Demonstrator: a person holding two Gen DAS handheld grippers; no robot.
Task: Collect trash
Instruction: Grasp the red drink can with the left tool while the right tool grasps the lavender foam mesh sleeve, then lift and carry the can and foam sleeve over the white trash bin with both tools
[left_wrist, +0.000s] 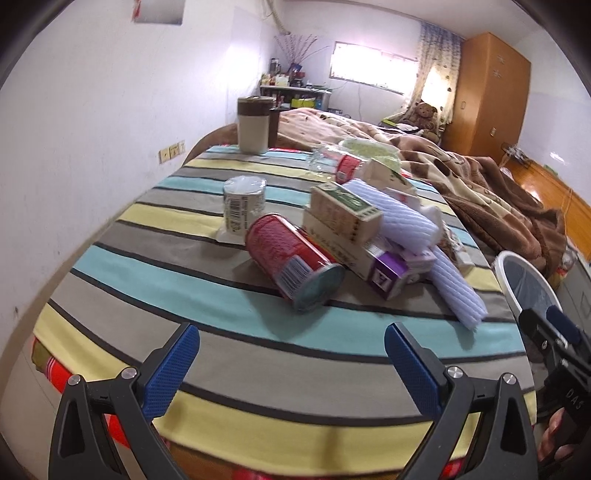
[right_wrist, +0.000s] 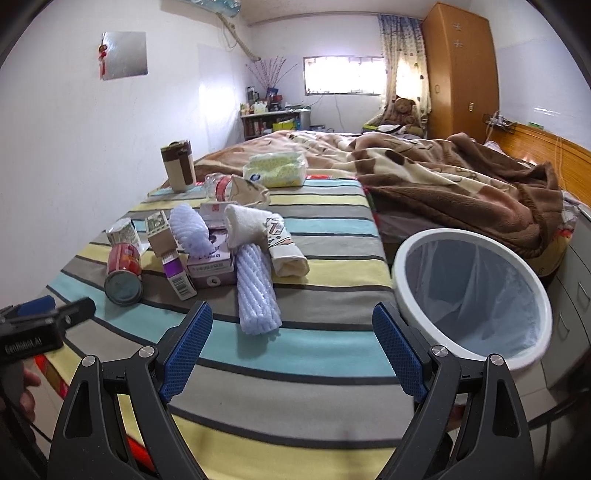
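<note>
Foam sleeve (right_wrist: 256, 291) lies lengthwise, end toward fingers (right_wrist: 188, 345).

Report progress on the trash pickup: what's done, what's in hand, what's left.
Done: nothing visible; the bin beside the bed shows only its liner, though its bottom is hidden. In hand: nothing; the left claw and right claw are both open and empty above the striped cloth. Left: the whole pile, including the red can, foam sleeve, cartons, purple box and crushed bottle.
</note>
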